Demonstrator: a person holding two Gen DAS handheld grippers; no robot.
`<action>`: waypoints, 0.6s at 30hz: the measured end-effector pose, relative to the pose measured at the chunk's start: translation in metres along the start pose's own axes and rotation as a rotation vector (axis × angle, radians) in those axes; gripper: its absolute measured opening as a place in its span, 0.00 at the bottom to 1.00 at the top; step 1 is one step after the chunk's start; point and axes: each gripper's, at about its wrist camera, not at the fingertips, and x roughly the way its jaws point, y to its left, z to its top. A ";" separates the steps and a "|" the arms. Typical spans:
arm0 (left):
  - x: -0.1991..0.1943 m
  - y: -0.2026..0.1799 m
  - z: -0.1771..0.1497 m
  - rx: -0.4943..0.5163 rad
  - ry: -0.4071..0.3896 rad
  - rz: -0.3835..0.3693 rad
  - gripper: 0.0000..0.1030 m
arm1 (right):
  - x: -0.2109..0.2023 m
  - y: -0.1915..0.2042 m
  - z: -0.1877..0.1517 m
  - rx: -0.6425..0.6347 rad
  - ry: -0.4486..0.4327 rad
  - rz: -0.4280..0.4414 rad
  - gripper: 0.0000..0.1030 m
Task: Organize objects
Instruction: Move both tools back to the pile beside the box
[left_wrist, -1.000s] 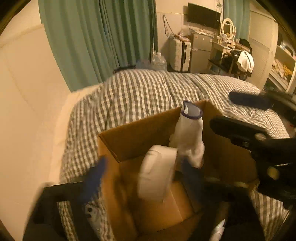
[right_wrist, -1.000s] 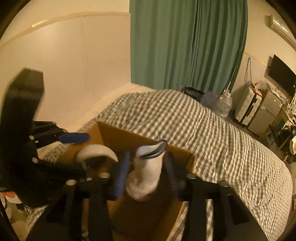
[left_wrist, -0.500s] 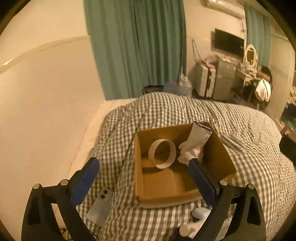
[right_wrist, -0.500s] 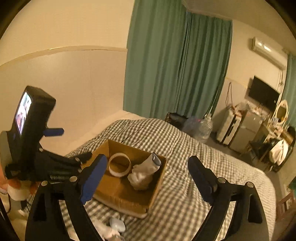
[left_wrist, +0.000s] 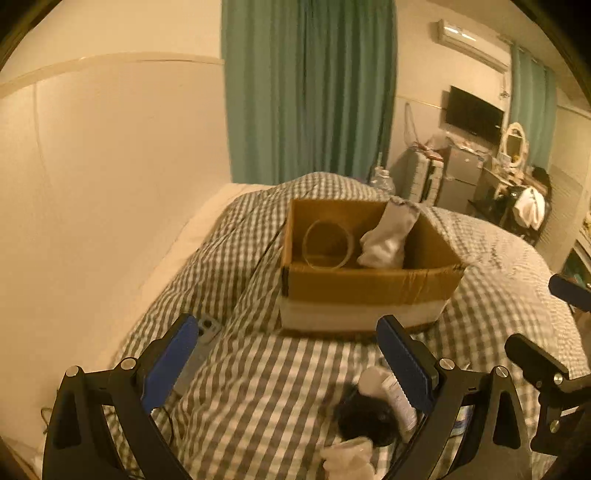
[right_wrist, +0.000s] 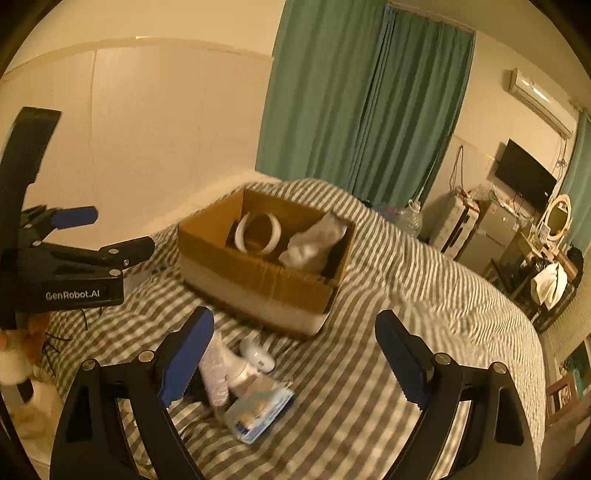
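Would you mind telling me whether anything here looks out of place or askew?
Yes: the white sock leans tilted against the cardboard box wall, its cuff poking above the rim. A phone and a loose clutter of small items lie outside the box on the checked duvet.

An open cardboard box (left_wrist: 369, 288) sits far on the bed, holding a white ring (left_wrist: 328, 245) on edge at left and a white sock (left_wrist: 386, 236) leaning right. Near it lie a tube (right_wrist: 236, 369), packet (right_wrist: 258, 410) and black bundle (left_wrist: 364, 417).
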 end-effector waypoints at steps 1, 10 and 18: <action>0.001 0.000 -0.006 0.007 0.004 0.013 0.97 | 0.001 0.003 -0.004 0.006 0.001 -0.005 0.87; 0.005 -0.005 -0.044 0.028 -0.006 0.060 0.97 | 0.021 0.016 -0.032 0.017 0.036 -0.047 0.87; 0.010 -0.011 -0.070 0.046 0.068 0.028 0.97 | 0.034 0.014 -0.058 0.053 0.083 -0.038 0.87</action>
